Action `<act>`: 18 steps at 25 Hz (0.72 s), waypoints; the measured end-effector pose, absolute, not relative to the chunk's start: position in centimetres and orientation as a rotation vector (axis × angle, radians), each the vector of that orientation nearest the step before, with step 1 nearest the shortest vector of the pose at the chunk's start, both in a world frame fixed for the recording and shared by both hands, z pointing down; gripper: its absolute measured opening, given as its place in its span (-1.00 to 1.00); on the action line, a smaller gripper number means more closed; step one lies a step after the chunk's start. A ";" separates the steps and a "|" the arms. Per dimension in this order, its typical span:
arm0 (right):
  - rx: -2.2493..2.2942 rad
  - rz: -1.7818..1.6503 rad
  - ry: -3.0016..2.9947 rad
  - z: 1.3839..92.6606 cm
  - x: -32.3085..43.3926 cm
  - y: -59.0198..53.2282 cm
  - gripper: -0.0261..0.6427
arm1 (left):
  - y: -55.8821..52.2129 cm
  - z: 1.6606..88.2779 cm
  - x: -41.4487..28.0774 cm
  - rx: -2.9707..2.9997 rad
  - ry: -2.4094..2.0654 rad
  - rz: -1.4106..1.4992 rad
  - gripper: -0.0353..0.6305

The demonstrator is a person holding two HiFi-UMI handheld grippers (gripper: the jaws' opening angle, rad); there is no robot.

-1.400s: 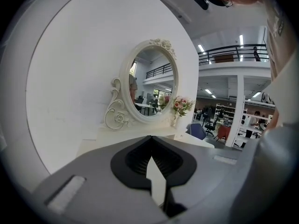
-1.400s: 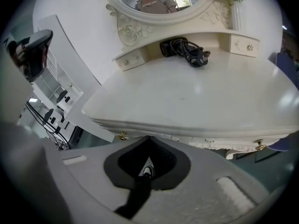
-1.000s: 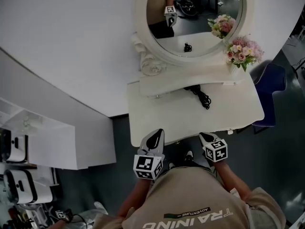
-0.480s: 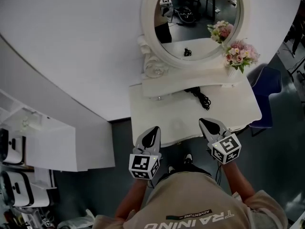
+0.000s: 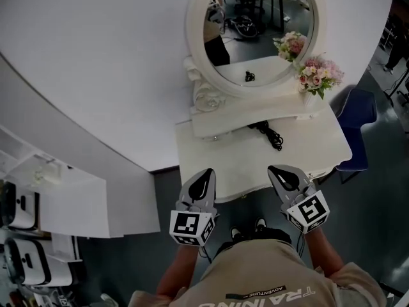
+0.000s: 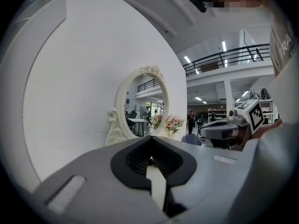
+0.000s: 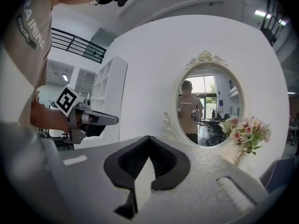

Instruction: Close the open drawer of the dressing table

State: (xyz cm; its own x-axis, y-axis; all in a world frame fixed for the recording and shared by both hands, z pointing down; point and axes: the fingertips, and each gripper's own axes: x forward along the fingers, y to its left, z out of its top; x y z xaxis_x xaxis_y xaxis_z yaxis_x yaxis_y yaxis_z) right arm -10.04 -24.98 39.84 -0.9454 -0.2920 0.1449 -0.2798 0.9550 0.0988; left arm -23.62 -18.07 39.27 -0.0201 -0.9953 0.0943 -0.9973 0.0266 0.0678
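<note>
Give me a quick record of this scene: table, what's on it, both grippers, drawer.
Table: white dressing table, oval mirror at back
On top: black cord, pink flowers at right
Left gripper: shut, empty, near front edge
Right gripper: shut, empty, near front edge
Drawer: state not visible from these views
Beside: blue chair

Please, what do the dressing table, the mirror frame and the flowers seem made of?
Dressing table: probably painted wood or board; cream, smooth, matt top.
Mirror frame: same cream finish with moulded scrolls; wood or resin, unclear.
Flowers: pink and white, possibly artificial fabric; cannot tell.
</note>
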 end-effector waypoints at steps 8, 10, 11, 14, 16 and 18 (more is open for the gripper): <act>0.386 -0.117 -2.970 38.6 -8.4 -25.8 -0.91 | -18.1 39.4 -21.9 2.068 -2.206 0.032 -0.84; 0.396 -0.125 -2.975 38.1 -7.8 -26.4 -0.91 | -18.4 39.3 -21.3 2.067 -2.206 0.030 -0.84; 0.401 -0.123 -2.980 37.8 -7.5 -26.7 -0.91 | -18.4 39.2 -21.0 2.070 -2.206 0.034 -0.84; 0.395 -0.118 -2.986 37.5 -7.1 -27.4 -0.91 | -18.8 38.9 -20.4 2.073 -2.215 0.030 -0.84; 0.371 -0.116 -2.982 37.8 -7.2 -27.5 -0.91 | -19.0 39.2 -20.2 2.056 -2.218 0.013 -0.84; 0.363 -0.134 -2.977 38.0 -7.2 -27.3 -0.91 | -19.1 39.6 -19.8 2.047 -2.211 0.007 -0.84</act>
State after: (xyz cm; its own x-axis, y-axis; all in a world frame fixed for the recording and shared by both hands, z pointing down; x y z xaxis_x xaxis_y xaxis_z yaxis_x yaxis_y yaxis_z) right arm -7.22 -27.25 37.96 -0.9611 -0.2450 0.1276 -0.2325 0.9669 0.1050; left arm -19.84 -19.11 39.60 -0.0728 -0.9926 0.0973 -0.9932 0.0810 0.0837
